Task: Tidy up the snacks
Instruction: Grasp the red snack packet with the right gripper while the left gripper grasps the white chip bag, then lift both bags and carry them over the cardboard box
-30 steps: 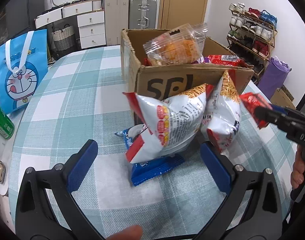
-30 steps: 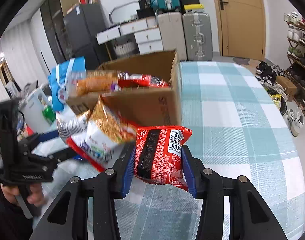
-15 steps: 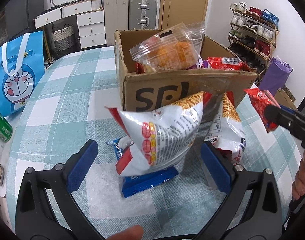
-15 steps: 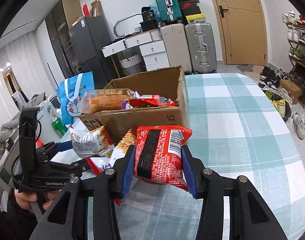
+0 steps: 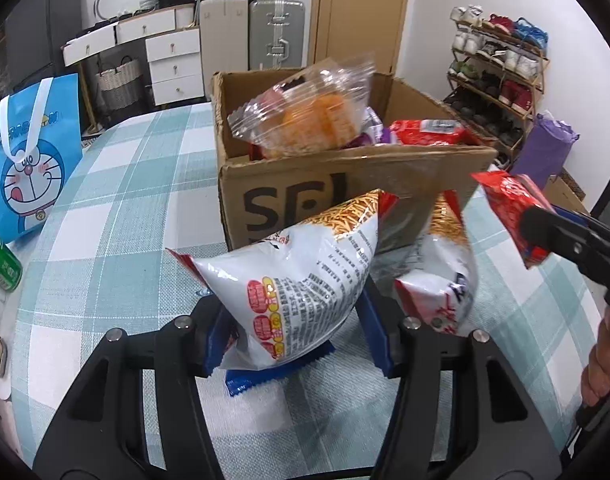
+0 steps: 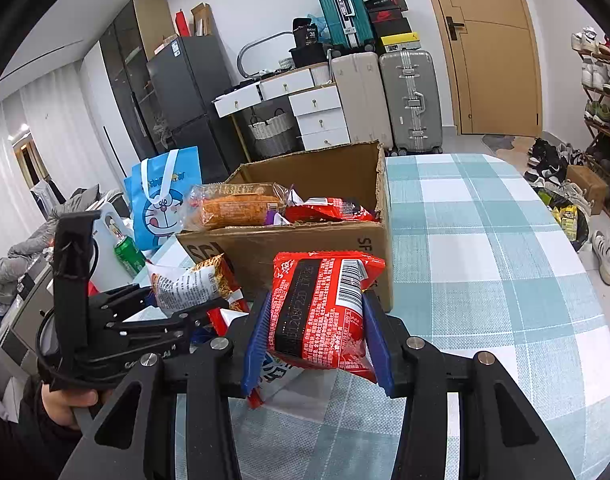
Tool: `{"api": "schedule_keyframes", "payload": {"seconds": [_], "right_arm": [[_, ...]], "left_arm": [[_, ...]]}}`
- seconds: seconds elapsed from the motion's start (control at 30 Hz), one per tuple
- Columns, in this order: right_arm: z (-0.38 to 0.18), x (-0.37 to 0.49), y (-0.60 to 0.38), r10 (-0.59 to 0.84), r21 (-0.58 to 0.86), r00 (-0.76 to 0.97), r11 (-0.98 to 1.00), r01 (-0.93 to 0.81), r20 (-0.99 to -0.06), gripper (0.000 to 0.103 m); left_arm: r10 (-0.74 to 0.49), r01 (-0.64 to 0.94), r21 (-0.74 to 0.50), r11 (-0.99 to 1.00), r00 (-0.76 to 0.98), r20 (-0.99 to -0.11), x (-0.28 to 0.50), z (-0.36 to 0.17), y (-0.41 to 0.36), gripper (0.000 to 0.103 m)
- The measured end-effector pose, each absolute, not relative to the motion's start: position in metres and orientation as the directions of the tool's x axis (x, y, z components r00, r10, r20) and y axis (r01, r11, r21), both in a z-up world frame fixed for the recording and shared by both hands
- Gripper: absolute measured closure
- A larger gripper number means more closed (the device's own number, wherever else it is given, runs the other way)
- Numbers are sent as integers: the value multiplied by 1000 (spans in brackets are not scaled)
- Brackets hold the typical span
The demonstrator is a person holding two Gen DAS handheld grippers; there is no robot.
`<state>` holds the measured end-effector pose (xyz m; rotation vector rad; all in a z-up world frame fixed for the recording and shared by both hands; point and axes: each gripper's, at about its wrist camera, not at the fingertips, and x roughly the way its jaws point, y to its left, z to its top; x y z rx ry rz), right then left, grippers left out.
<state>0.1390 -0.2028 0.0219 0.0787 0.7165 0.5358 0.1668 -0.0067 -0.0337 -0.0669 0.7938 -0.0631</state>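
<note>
L gripper (image 5: 295, 330) fingers have just been closing and are now pinching the white noodle-snack bag (image 5: 305, 280), long axis tilting up-right toward the cardboard box (image 5: 345, 184). R gripper (image 6: 317, 336) fingers are clamping the red snack pack (image 6: 321, 312). Box opening is sitting just beyond and above both; R looks slightly nearer its rim. Both bags hanging over the table (image 5: 117, 208).

Your left gripper (image 5: 297, 330) has matt black plastic arms and ribbed blue pads, which press a glossy white foil snack bag (image 5: 301, 284). At twelve o'clock beyond it stands a rough, matt brown cardboard box (image 5: 345, 196) with a shiny clear plastic wrapper (image 5: 305, 116) on top. You work over a woven checked cloth (image 5: 117, 216), and your right gripper (image 6: 317, 336) clamps a crinkled, glossy red packet (image 6: 321, 312).
</note>
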Motion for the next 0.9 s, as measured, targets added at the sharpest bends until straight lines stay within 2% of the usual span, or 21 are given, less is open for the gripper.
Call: {"api": "schedule_keyframes", "payload": {"seconds": [0.53, 0.9], "right_arm": [[44, 125, -202, 517, 244, 649, 850, -467, -558, 59], [124, 109, -194, 540, 219, 686, 836, -503, -488, 59]], "left_arm": [[-70, 9, -100, 995, 773, -631, 112, 24, 11, 50], [-61, 10, -93, 996, 822, -567, 91, 101, 9, 50]]}}
